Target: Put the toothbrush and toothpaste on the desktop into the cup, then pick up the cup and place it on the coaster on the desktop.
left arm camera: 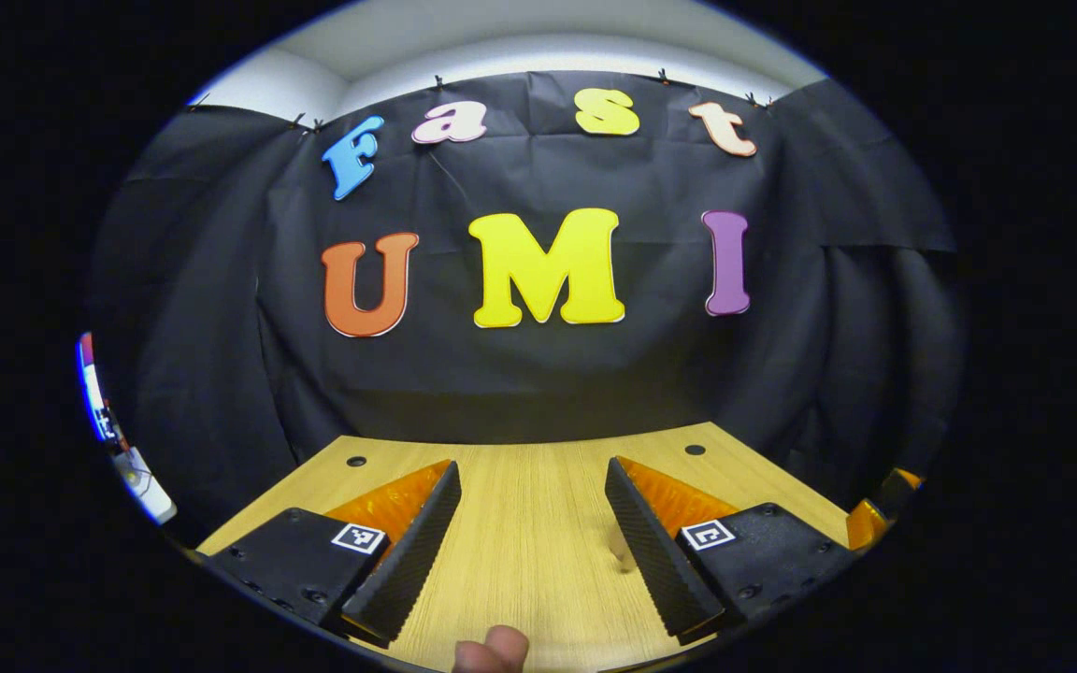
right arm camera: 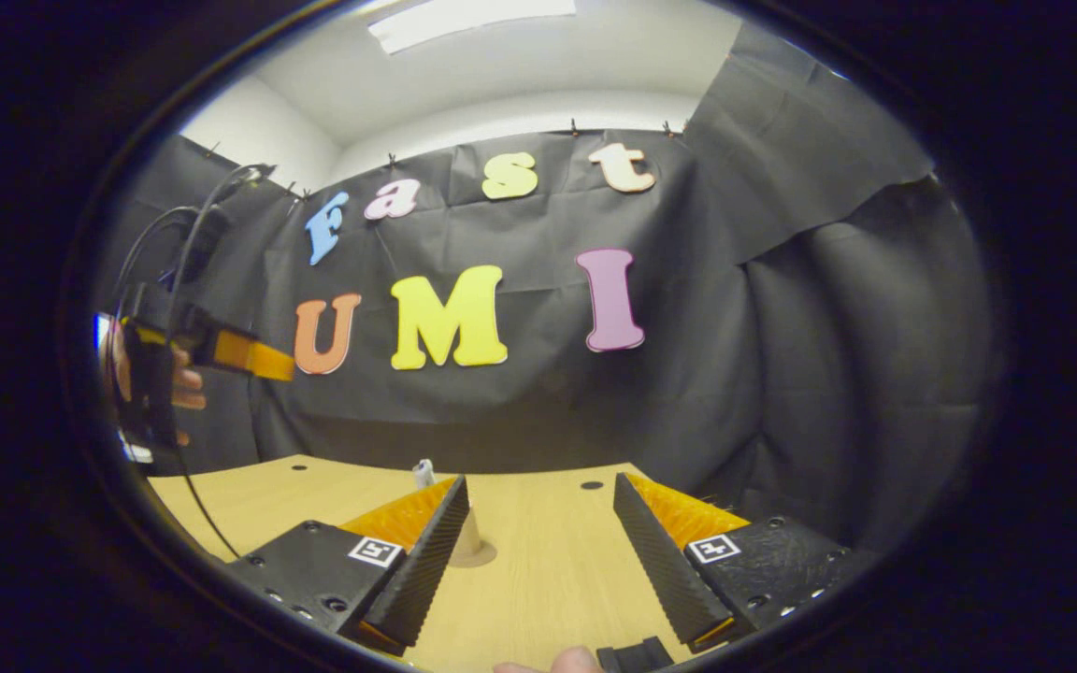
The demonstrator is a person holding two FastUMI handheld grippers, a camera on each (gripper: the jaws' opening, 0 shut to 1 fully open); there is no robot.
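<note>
— Whereabouts of the cup?
— Small pale beige cup (right arm camera: 471, 537), largely hidden behind one finger of the right tongs (right arm camera: 540, 480); standing upright on what looks like a round tan coaster (right arm camera: 484, 561) on the light wooden counter (left arm camera: 529, 523)
— Anything inside?
— White tip (right arm camera: 423, 472) poking up above the finger, seemingly out of the cup; toothbrush or toothpaste, impossible to tell which. No seeing whether both are in there. Looks, then, like the resting place the task asks for, at least for the cup
— And the tongs?
— Right tongs spread wide, holding nothing, cup just beyond one finger. Left tongs (left arm camera: 532, 467) likewise wide apart and empty over bare counter; seen from the right gripper view raised well off to the side in a hand (right arm camera: 150, 374)
— Handling, if gripped?
— Probably light and thin-walled, so easily crushed or tipped; likely top-heavy with long things standing in it. Best taken across the wall around mid-height, gently, kept upright. Smooth sides may slip under a loose squeeze
</note>
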